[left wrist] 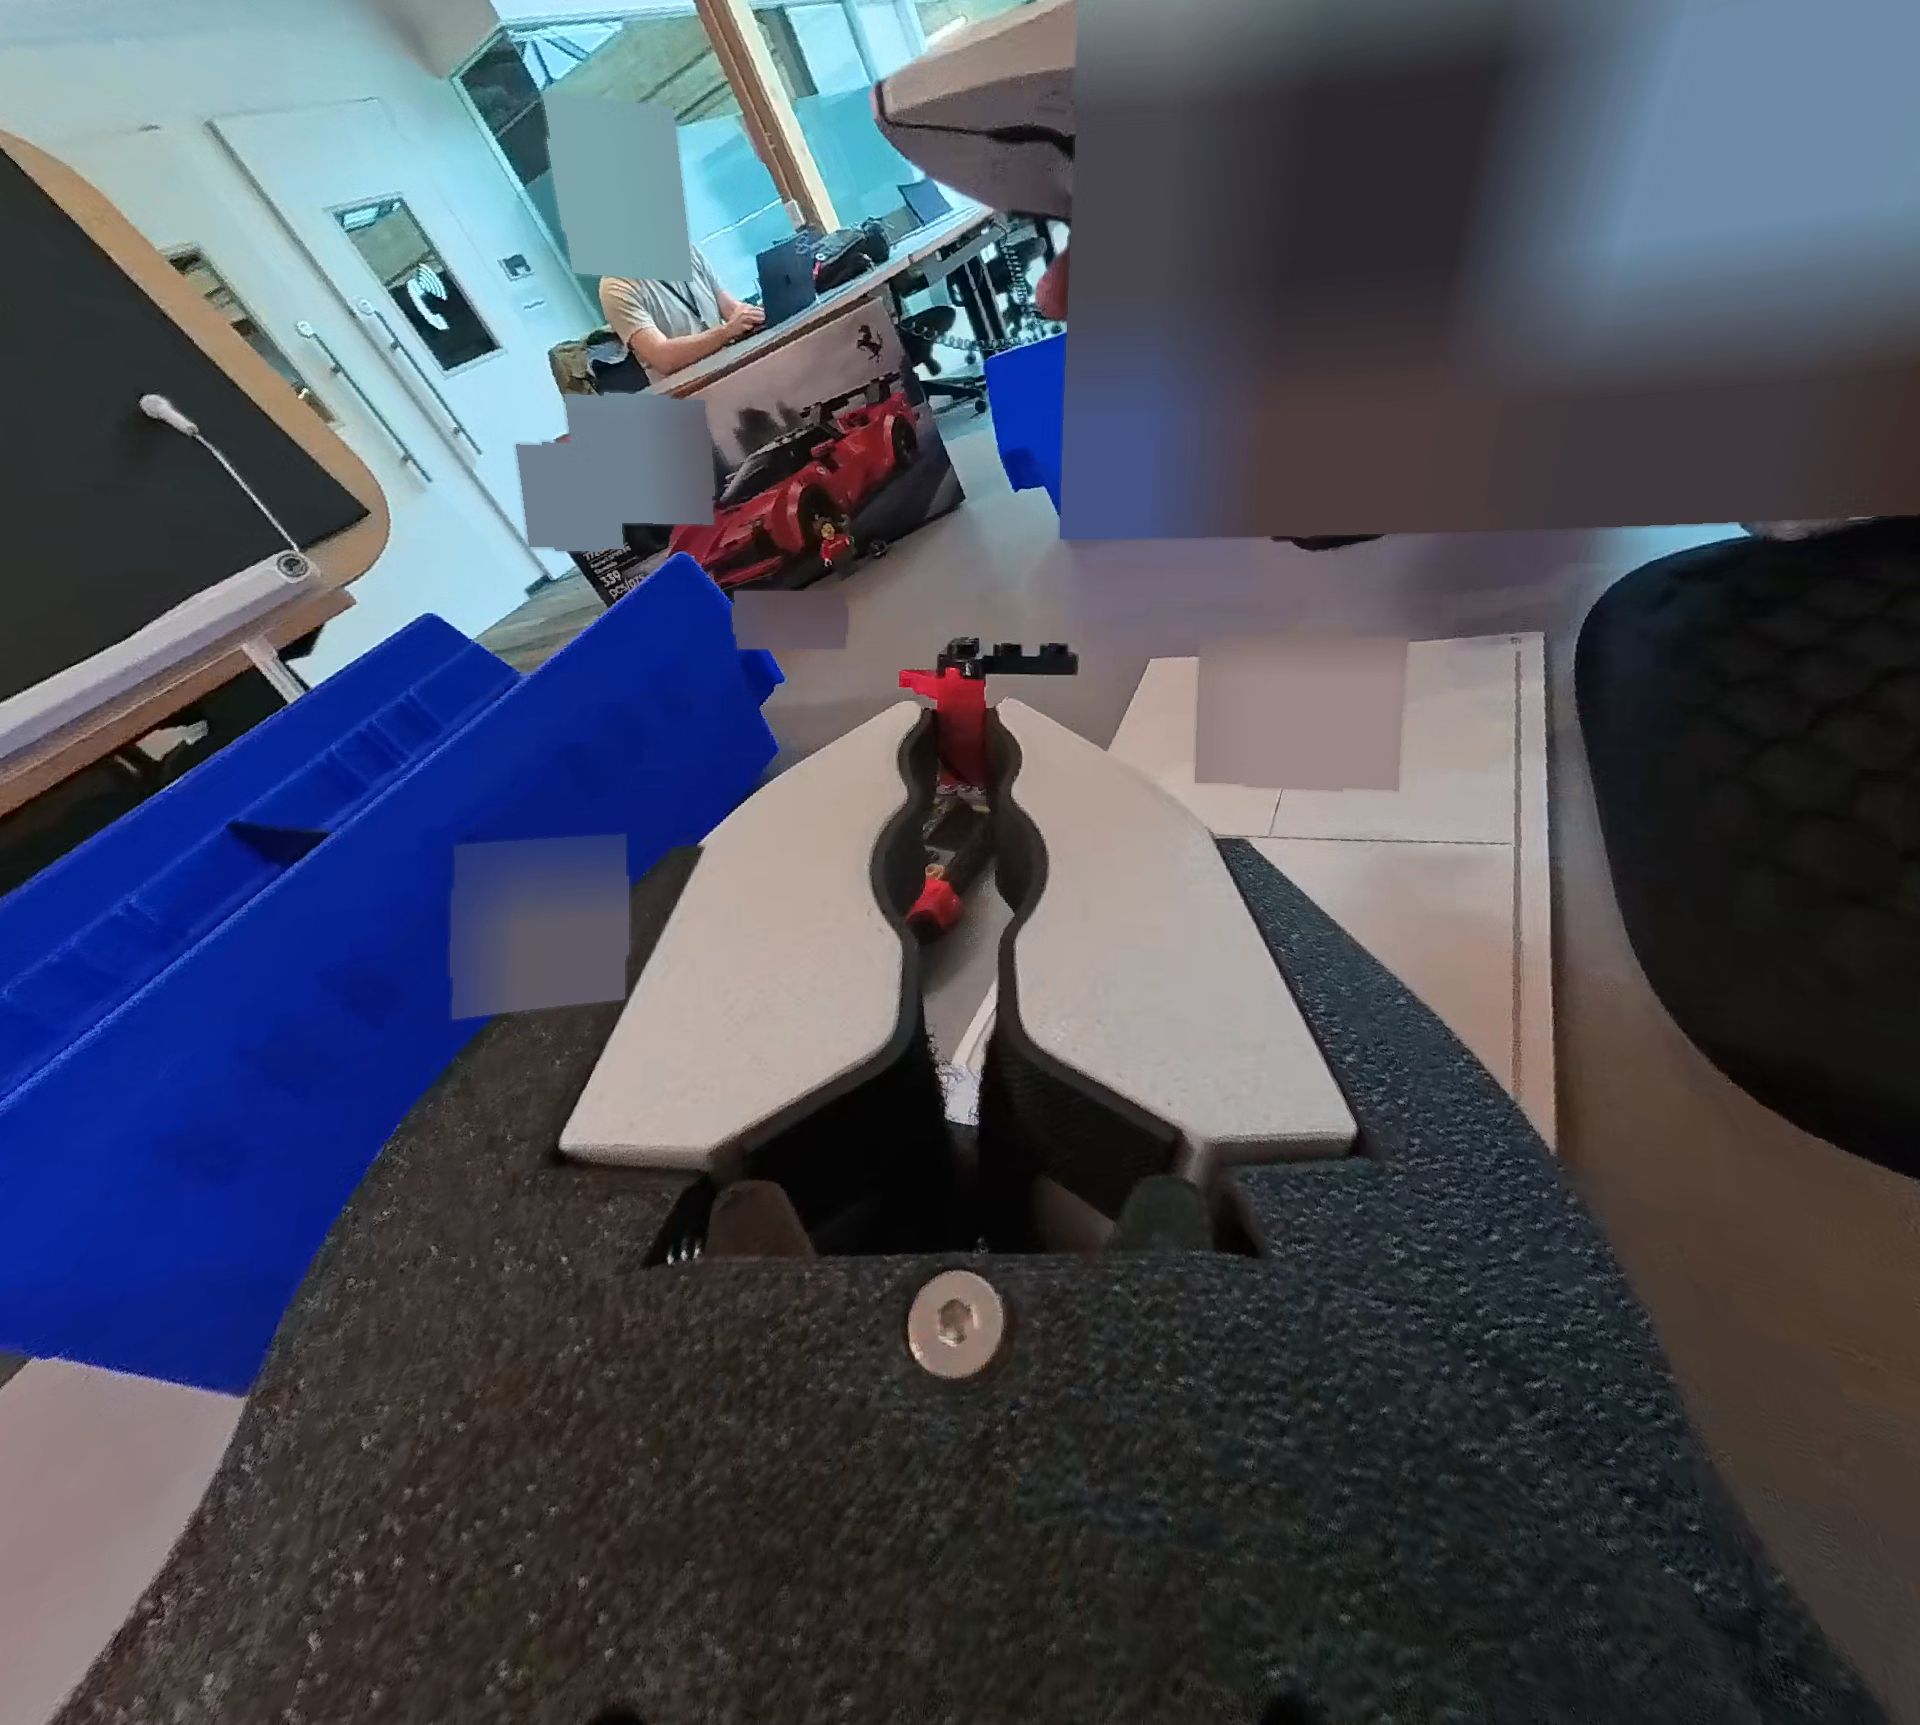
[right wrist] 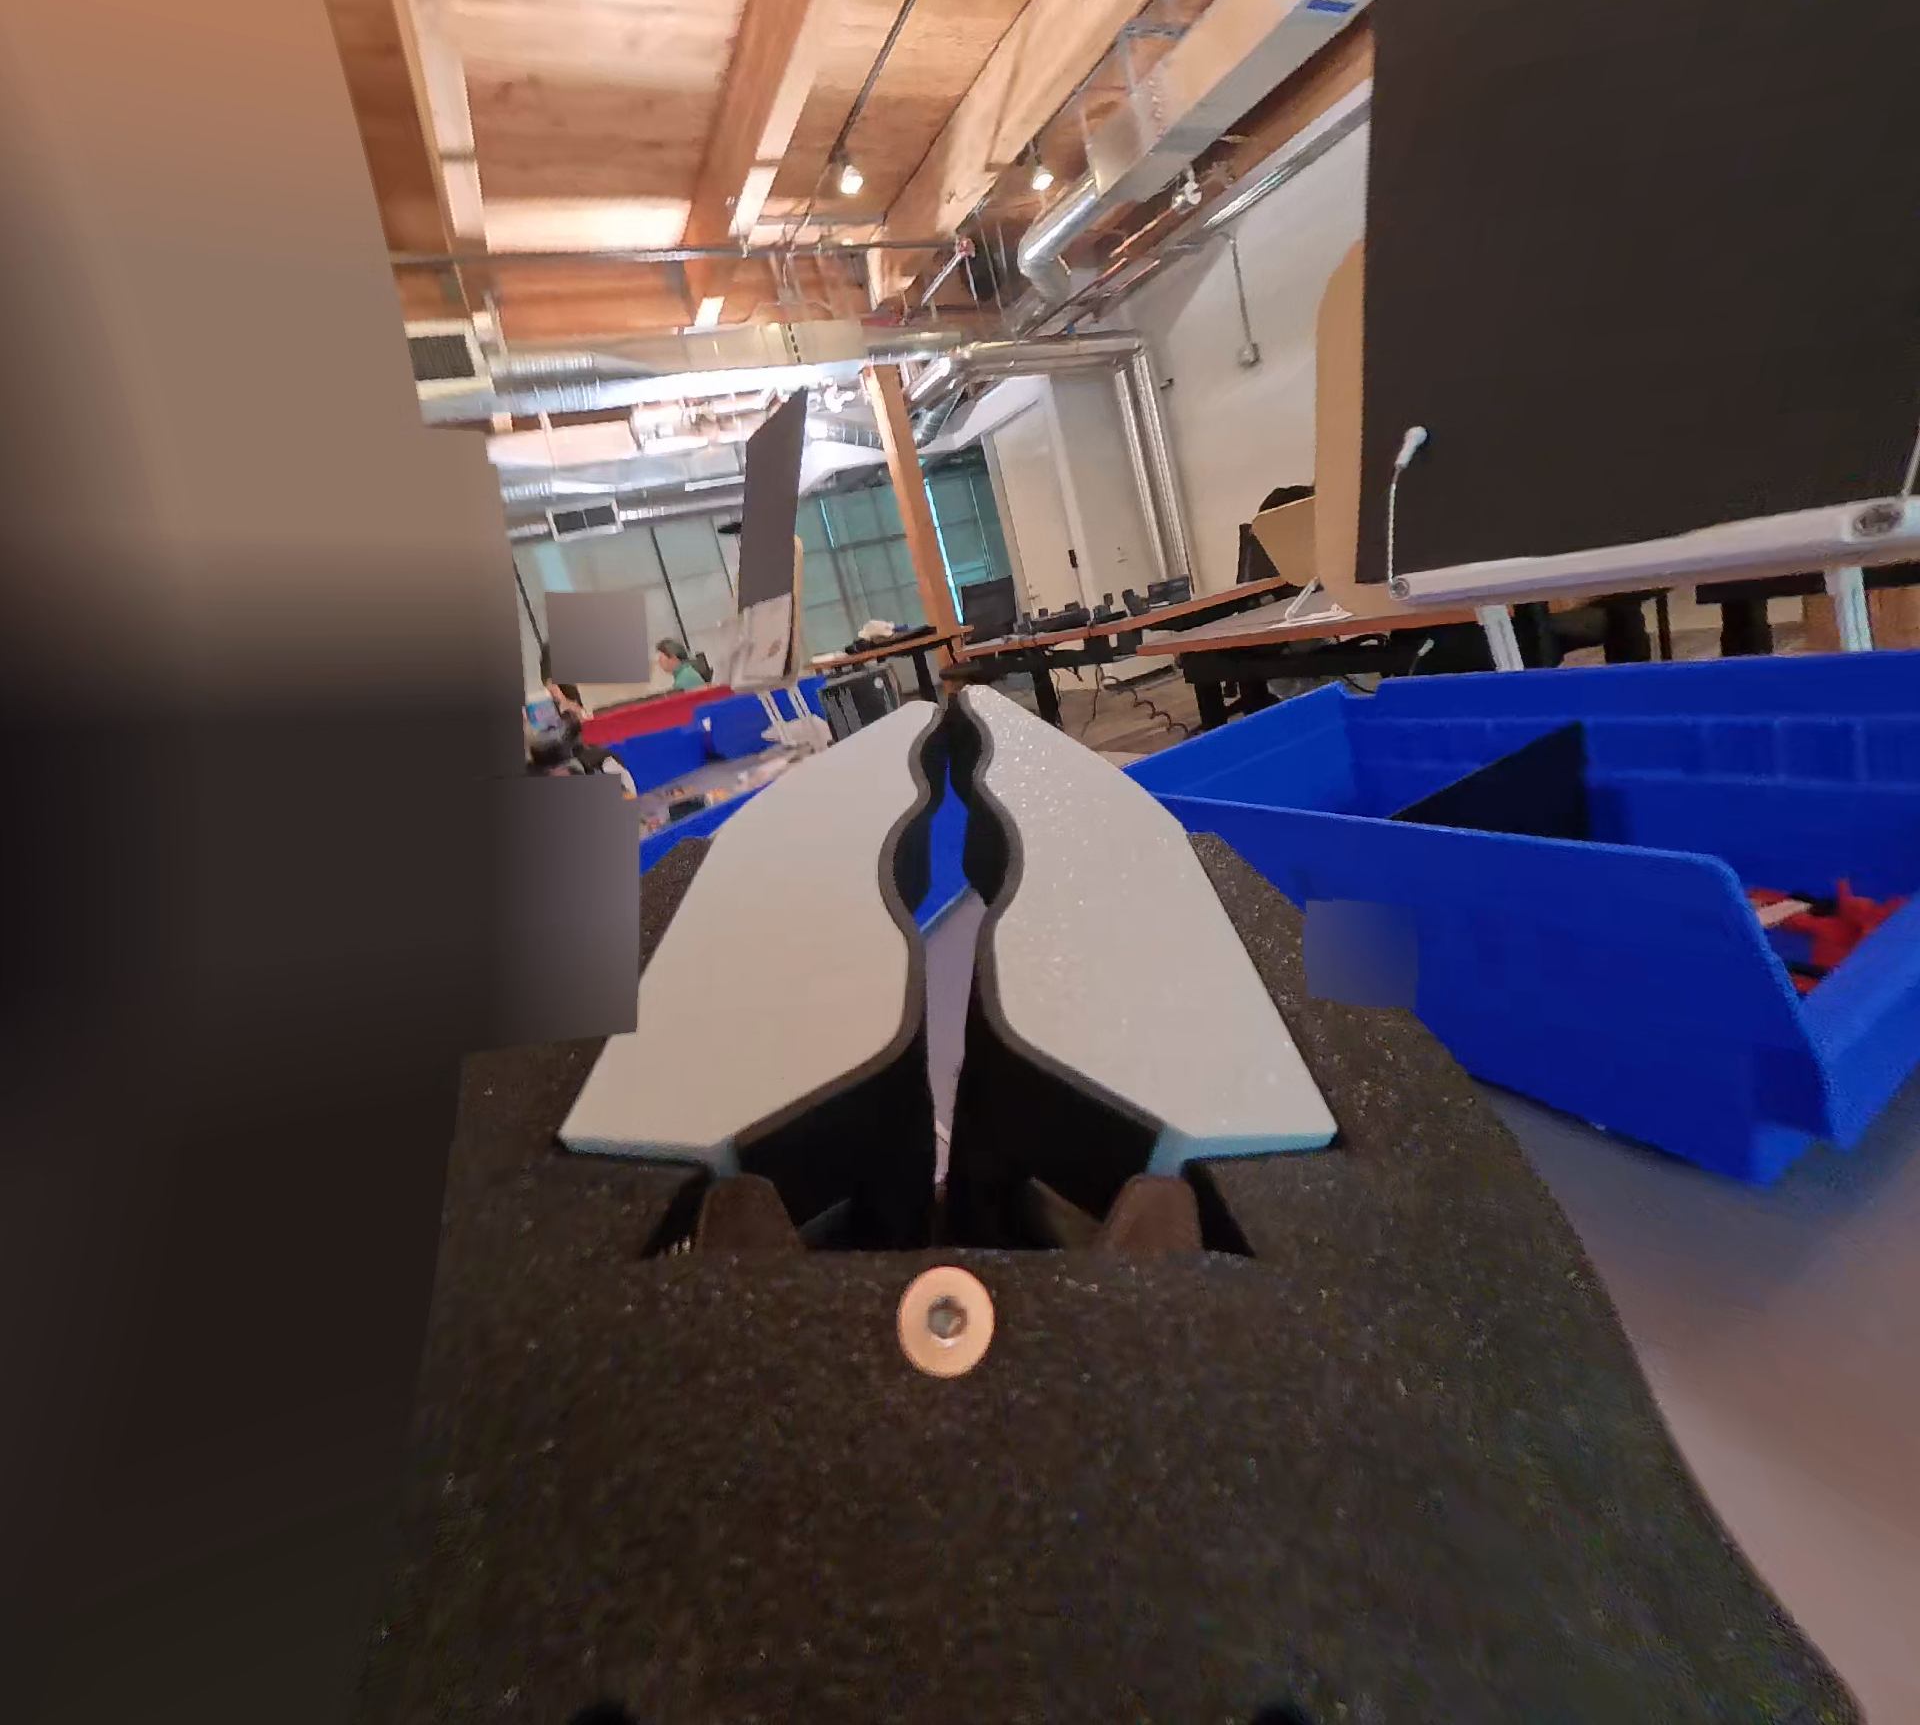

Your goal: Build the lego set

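In the left wrist view my left gripper [left wrist: 961,709] is shut on a small red and black lego assembly [left wrist: 961,740]. The red part stands up between the fingertips. A black studded plate [left wrist: 1023,659] sits across its top and reaches out to the right. The assembly is held above the table. In the right wrist view my right gripper [right wrist: 954,707] is shut, its fingertips touching with nothing between them. It points up over the room, away from the table.
Blue bins [left wrist: 343,896] stand to the left of my left gripper. The lego set's box [left wrist: 831,470] stands behind them. White instruction sheets [left wrist: 1403,854] lie on the table at the right. A blue divided bin [right wrist: 1610,896] with red pieces lies right of my right gripper. One gripper's finger ends stand about 12 cm off the other's.
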`<state>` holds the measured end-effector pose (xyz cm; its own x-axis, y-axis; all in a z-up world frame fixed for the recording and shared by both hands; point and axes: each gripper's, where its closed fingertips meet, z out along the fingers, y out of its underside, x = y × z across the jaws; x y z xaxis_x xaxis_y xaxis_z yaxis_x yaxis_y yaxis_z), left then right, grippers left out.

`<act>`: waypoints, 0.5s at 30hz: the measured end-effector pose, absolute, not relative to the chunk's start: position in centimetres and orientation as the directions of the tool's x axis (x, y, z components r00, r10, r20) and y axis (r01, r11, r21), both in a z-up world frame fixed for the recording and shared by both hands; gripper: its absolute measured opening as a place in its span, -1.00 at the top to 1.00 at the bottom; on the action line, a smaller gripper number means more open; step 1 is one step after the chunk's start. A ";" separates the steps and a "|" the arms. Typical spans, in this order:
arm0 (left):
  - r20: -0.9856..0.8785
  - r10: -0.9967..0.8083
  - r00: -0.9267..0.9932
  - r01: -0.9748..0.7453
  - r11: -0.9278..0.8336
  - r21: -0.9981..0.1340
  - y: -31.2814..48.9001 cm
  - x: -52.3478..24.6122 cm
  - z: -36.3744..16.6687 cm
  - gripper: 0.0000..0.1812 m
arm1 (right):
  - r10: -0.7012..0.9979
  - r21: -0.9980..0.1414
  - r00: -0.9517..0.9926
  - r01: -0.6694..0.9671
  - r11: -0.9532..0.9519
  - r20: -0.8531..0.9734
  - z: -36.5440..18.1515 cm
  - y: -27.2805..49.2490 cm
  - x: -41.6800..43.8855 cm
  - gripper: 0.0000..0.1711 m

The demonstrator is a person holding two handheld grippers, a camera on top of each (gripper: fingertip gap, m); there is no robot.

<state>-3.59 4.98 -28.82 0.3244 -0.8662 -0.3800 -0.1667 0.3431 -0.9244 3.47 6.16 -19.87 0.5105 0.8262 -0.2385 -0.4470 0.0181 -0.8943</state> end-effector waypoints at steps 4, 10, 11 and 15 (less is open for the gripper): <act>-0.346 -0.875 0.338 -0.144 0.315 -0.938 5.2 -3.8 -28.6 0.92 | 0.821 -0.920 0.530 -0.391 0.018 -0.210 -20.4 6.3 2.5 0.98; -0.225 -0.904 0.364 -0.071 0.214 -0.974 6.0 -4.4 -28.0 0.92 | 0.800 -0.878 0.532 -0.478 0.013 -0.278 -19.9 6.7 3.7 0.72; -0.217 -0.905 0.366 -0.067 0.207 -0.976 6.0 -4.5 -28.0 0.92 | 0.797 -0.869 0.525 -0.495 0.002 -0.297 -19.8 6.8 3.9 0.70; -0.228 -0.904 0.363 -0.074 0.216 -0.974 5.9 -4.4 -28.1 0.92 | 0.804 -0.862 0.502 -0.507 -0.024 -0.318 -20.0 6.8 4.1 1.00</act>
